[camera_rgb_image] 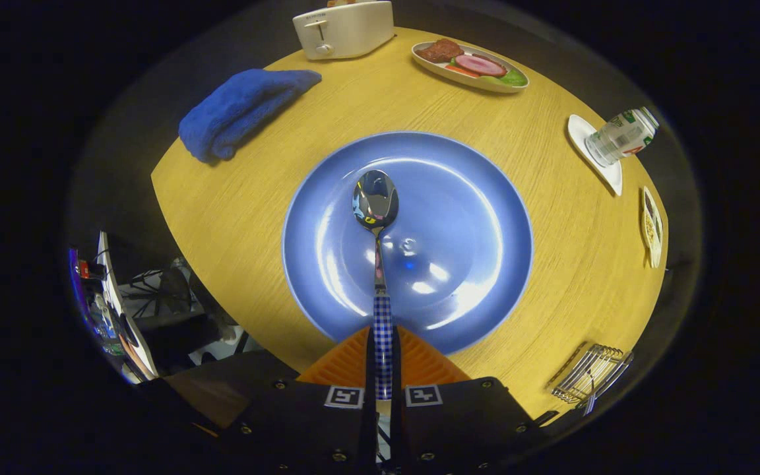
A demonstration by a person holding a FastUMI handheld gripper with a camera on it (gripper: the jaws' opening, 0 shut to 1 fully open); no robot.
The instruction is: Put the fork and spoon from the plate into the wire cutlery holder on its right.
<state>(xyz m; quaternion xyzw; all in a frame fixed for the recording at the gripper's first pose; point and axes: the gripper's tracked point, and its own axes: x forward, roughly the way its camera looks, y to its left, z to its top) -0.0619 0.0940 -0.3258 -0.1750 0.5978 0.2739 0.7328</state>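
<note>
At the lower left of the frame, past the table's edge, the room is dim: a slanted white panel (126,310) with some dark stands and clutter beside it, too murky to make out further. The round wooden table (235,218) has a pale yellow grain and takes up most of the view. On its upper left lies a folded blue towel (238,109). Top centre, at the far edge, sits a white toaster (344,30).

In the middle rests a large blue plate (459,251), glossy with light reflections. The gripper (383,359) at bottom centre has its fingers closed tight on the checked handle of the spoon (376,201), whose bowl points out ahead of the fingers above the plate's centre; whether it touches the plate cannot be told.

Upper right of centre is an oval dish of food (471,66). Further right, a small bottle (621,136) stands on a white coaster (601,158), and near the table's right edge lies a small dish (652,227). At lower right, by the table's rim, is the wire cutlery holder (590,373), with a utensil handle (592,394), possibly the fork's, seen in it.
</note>
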